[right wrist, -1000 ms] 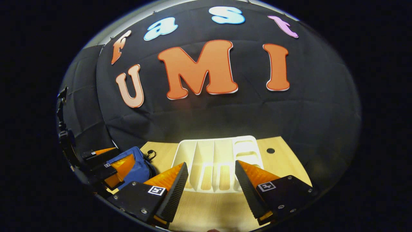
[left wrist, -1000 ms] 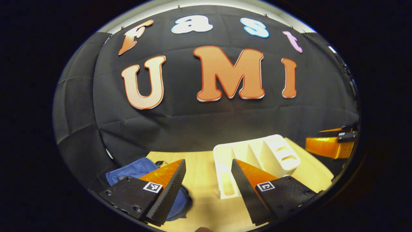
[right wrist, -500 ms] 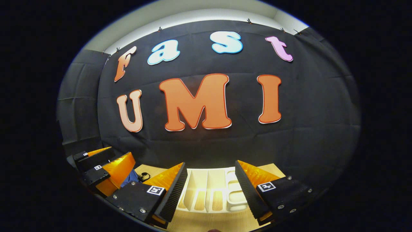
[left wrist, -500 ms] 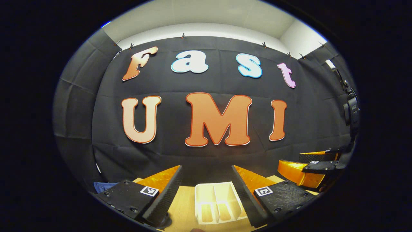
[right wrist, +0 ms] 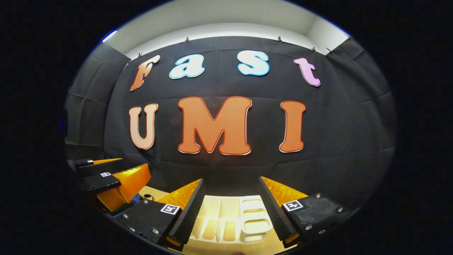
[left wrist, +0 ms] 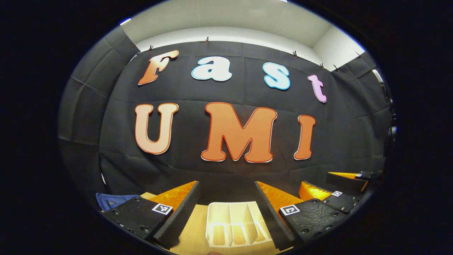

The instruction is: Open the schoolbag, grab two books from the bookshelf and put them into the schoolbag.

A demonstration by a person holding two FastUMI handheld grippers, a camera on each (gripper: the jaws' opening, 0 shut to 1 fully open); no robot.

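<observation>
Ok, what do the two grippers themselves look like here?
The left gripper and right gripper look alike. Each has two wedge-shaped fingers that taper to a narrow tip, with finely ribbed inner faces. Behind each finger sits a flat plate, fixed with small screws and bearing a square black-and-white marker.

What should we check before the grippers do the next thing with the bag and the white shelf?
1. Left gripper open, holding nothing: ok.
2. Right gripper open, holding nothing: ok.
3. White bookshelf ahead on the wooden table: ok.
4. Books in the bookshelf: not ok, the slots in sight look empty.
5. Blue schoolbag in sight at the left edge: ok.
6. Schoolbag open, books inside: cannot tell.
</observation>
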